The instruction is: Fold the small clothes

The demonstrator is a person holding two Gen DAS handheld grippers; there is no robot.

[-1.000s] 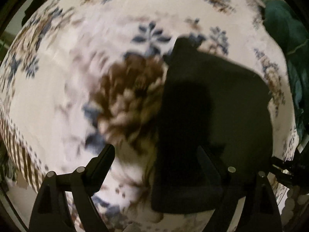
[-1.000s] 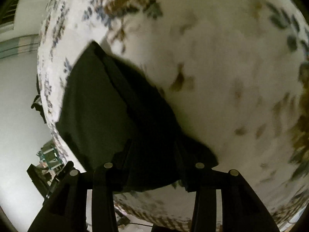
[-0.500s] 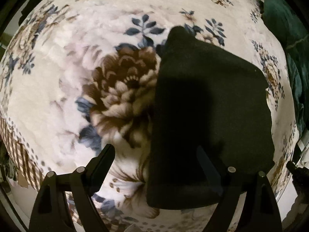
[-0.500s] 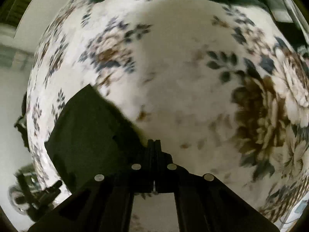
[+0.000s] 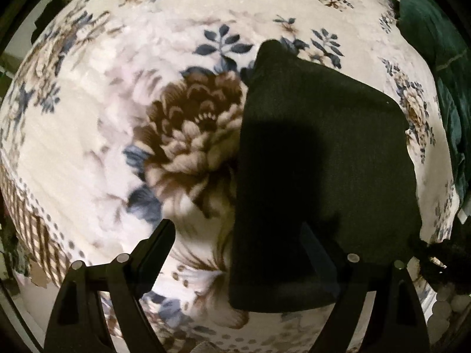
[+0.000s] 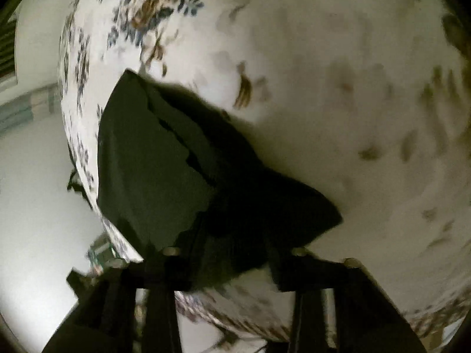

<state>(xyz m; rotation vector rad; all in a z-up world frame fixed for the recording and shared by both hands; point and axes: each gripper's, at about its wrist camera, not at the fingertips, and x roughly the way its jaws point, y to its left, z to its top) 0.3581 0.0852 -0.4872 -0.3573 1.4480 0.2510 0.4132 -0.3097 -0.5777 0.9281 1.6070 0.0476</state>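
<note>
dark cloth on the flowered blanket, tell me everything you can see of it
The dark cloth is a plain, near-black, matte fabric with no print or visible seams. It lies folded in a roughly four-sided shape, mostly flat on the flowered blanket, near that blanket's edge. From the right wrist view its layered edges show as a jagged seam, and the near end bunches up. The right gripper has its fingers apart on either side of that end. Nothing else touches it.
</note>
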